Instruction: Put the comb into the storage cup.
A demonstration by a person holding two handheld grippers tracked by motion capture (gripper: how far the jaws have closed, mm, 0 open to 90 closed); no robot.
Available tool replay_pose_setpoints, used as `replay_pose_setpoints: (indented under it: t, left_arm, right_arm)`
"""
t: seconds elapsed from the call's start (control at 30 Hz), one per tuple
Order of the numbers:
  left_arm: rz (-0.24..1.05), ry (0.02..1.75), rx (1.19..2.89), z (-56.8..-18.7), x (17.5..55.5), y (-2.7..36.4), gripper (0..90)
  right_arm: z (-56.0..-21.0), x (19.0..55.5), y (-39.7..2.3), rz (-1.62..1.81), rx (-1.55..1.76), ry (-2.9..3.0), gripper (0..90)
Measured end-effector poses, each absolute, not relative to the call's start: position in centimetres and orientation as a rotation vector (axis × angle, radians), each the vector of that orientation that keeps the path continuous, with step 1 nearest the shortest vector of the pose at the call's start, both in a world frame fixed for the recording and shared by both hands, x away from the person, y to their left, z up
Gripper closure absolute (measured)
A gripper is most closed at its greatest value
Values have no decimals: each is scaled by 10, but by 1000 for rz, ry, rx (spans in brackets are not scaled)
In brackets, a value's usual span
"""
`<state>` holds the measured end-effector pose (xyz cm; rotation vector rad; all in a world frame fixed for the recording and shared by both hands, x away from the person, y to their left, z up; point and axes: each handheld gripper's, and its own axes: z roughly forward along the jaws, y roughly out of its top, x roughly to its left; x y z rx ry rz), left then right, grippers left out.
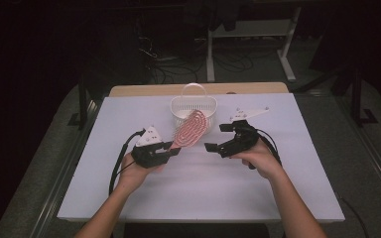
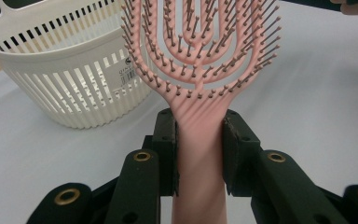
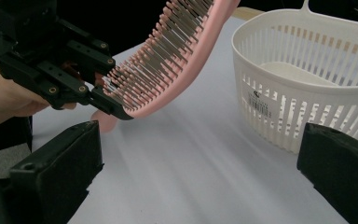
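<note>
Pink plastic makes up the hairbrush [image 2: 200, 70], and it looks light and fairly stiff, with a slim smooth handle and a broad vented head full of thin bristles. Nearest the person, the left gripper [image 1: 171, 150] has its jaws closed partway on that handle, one pad pressing each side just below the neck, as the left gripper view shows. That is the sensible place to hold: the handle is solid and narrow, while the open ribs of the head could flex and the bristles would give under a pad. Smooth plastic may turn in the pads, so a firm squeeze near the neck seems wise.

To the right, well apart from the brush, the right gripper [image 1: 217, 138] hangs above the white table [image 1: 203, 193] with its jaws spread wide and nothing between them.

Farther off, the brush head slants up and away, bristles facing right, its tip reaching to the near rim of the white slotted basket [image 1: 193, 105]. That basket stands empty at the far middle of the table, its loop handle raised at the back.
</note>
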<state>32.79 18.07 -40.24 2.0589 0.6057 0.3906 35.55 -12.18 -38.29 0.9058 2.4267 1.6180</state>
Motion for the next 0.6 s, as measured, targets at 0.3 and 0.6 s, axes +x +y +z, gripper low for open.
replay_pose_setpoints:
  t: [0.3,0.6]
  left_arm:
    - [407,601,2063,-406,326,176,708]
    - [405,572,2068,-410,322,165,708]
  right_arm:
    - [-385,352,-117,1622,904,2422,0]
    - [-387,354,-115,1634,920,2417,0]
